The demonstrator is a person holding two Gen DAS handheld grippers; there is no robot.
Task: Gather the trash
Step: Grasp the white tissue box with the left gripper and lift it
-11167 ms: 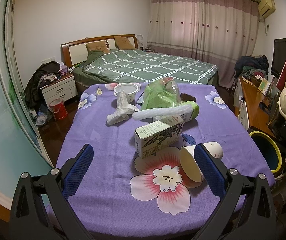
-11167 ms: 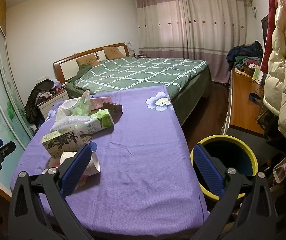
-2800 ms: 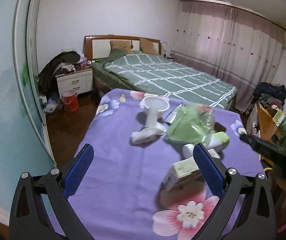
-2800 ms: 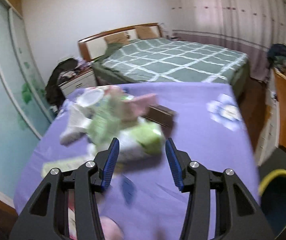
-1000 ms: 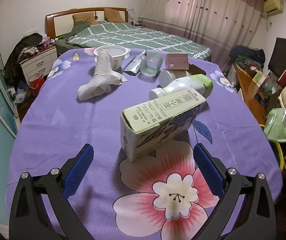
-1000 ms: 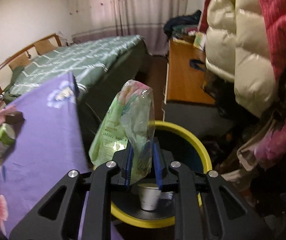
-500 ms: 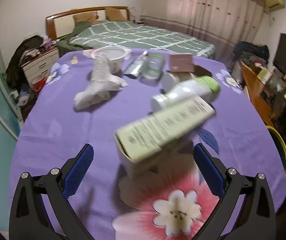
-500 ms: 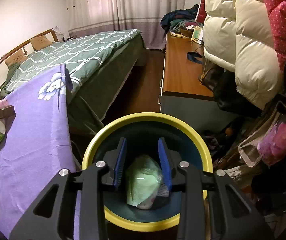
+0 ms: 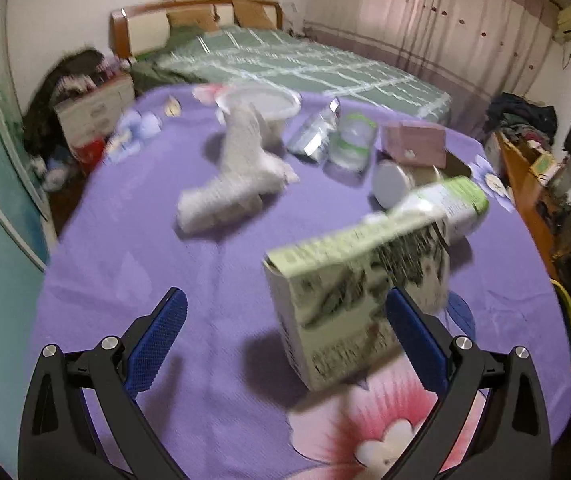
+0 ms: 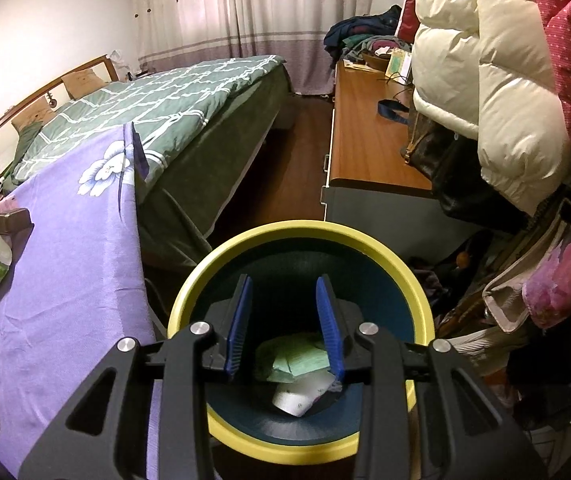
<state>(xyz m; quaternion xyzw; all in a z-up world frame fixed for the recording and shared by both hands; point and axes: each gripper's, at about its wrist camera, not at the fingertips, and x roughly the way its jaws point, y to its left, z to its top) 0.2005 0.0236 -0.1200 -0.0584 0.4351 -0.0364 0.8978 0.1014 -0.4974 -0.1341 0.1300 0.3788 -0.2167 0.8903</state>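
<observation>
Bag (image 10: 299, 360) in bin (image 10: 385, 244), below jaws

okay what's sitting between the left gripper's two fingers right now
In the left wrist view, the left gripper stands open over the purple tablecloth; the green-and-white carton lies just inside its right-hand finger, unpinched.

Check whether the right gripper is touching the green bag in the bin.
Apart. In the right wrist view the right gripper hangs open above the yellow-rimmed bin, and the green bag lies at the bottom, well below the pads.
</observation>
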